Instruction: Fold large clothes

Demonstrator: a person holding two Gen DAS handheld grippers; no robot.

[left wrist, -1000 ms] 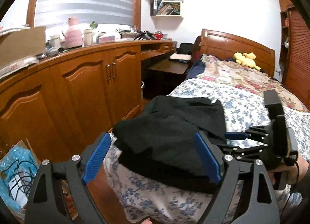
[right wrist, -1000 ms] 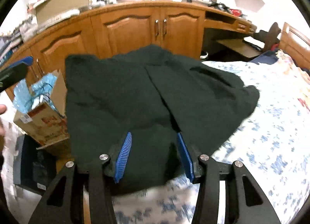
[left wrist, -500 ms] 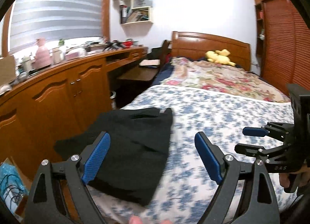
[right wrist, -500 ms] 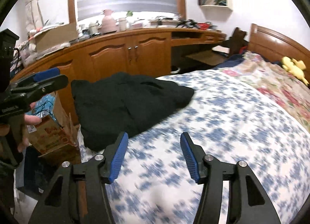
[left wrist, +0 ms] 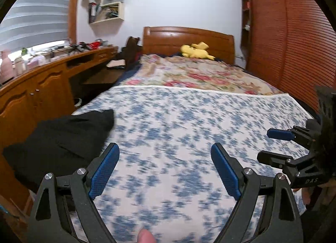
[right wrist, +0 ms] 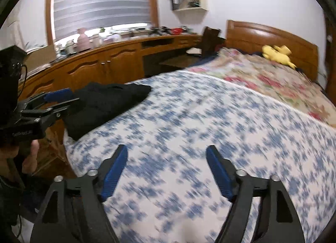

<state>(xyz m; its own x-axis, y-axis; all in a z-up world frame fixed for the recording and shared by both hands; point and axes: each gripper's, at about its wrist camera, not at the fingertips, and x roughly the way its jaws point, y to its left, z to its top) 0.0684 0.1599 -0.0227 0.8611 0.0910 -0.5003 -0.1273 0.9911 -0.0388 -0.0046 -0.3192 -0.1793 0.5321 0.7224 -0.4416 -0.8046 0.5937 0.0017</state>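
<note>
A folded black garment (left wrist: 61,138) (right wrist: 105,104) lies at the left edge of the bed, on the blue-flowered sheet (left wrist: 178,121) (right wrist: 199,117). My left gripper (left wrist: 166,169) hangs open above bare sheet, to the right of the garment, with nothing between its blue pads. My right gripper (right wrist: 167,171) is over the middle of the sheet. Its jaws are opening and hold nothing. In the right wrist view the left gripper (right wrist: 63,101) shows at the left edge, in front of the garment. The left wrist view catches the right gripper (left wrist: 271,145) at the right edge.
A wooden cabinet run (left wrist: 31,104) (right wrist: 100,68) with a cluttered top lines the left wall. A flowered quilt (left wrist: 195,72) and a yellow plush toy (left wrist: 196,51) lie near the headboard (left wrist: 189,39). A slatted wardrobe (left wrist: 294,43) stands at the right.
Both grippers have swung right, away from the black garment. The right gripper, which was closed around its near edge, has let go and spread its jaws. The garment now lies at the bed's left edge.
</note>
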